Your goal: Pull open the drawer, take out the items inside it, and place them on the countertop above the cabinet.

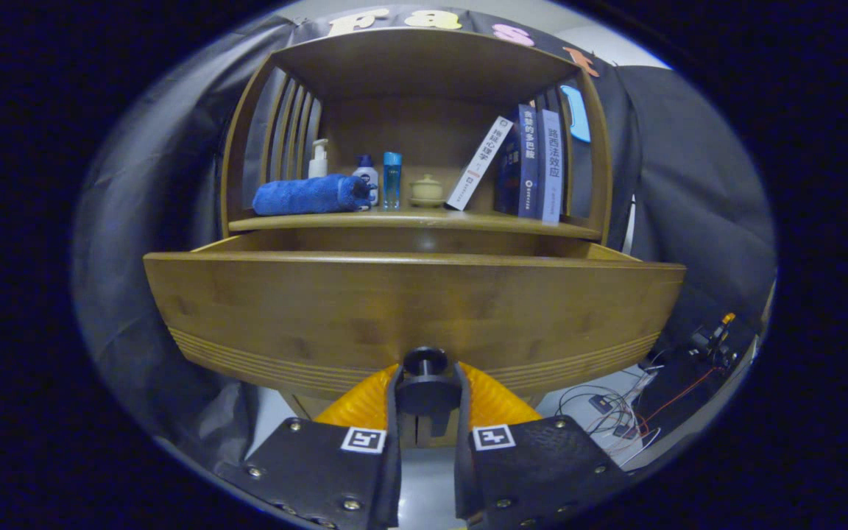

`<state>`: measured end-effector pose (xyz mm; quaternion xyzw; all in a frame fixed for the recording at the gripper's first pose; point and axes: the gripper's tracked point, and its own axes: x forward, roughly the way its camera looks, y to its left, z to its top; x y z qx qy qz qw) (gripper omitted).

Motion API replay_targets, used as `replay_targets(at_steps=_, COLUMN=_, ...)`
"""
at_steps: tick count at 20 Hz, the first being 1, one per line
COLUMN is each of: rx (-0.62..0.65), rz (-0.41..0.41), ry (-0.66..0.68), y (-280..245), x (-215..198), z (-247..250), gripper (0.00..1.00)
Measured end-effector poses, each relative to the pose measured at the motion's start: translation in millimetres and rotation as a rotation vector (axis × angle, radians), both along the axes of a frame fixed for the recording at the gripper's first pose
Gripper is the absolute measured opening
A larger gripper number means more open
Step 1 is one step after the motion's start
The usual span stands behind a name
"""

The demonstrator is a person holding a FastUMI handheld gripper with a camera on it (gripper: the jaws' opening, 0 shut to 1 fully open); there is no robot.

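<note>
A wooden cabinet's drawer (409, 309) stands pulled out toward me, its wide front panel close ahead. Its round dark knob (425, 383) sits between my fingers, and my gripper (426, 386) is shut on it, one finger pressing each side. The drawer's inside is hidden behind the front panel. Above the drawer runs the countertop (424, 218), the floor of an open shelf niche.
On the countertop lie a rolled blue towel (310, 195), a pump bottle (318, 158), two small bottles (391, 179), a little lidded pot (426, 190) and several books (534, 163). Cables and electronics (630, 408) lie on the floor to the right.
</note>
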<state>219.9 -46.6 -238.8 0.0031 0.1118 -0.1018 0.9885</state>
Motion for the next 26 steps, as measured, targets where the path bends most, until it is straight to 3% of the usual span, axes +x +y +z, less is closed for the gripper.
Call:
replay_targets(at_steps=10, rx=0.062, rz=-0.016, ry=-0.012, y=0.4, x=3.7, z=-2.7, gripper=0.29)
replay_targets(at_steps=12, rx=0.093, rz=-0.016, ry=-0.072, y=4.7, x=-8.9, z=2.4, gripper=0.39)
replay_targets(at_steps=18, rx=0.098, rz=-0.032, ry=-0.153, y=-6.0, x=-50.3, z=51.8, gripper=0.94)
replay_targets(at_steps=22, rx=0.082, rz=-0.02, ry=-0.168, y=-3.9, x=-53.4, z=111.4, gripper=0.94)
replay_targets(at_steps=26, rx=0.055, rz=-0.004, ry=-0.098, y=-4.2, x=-9.4, z=144.1, gripper=0.94)
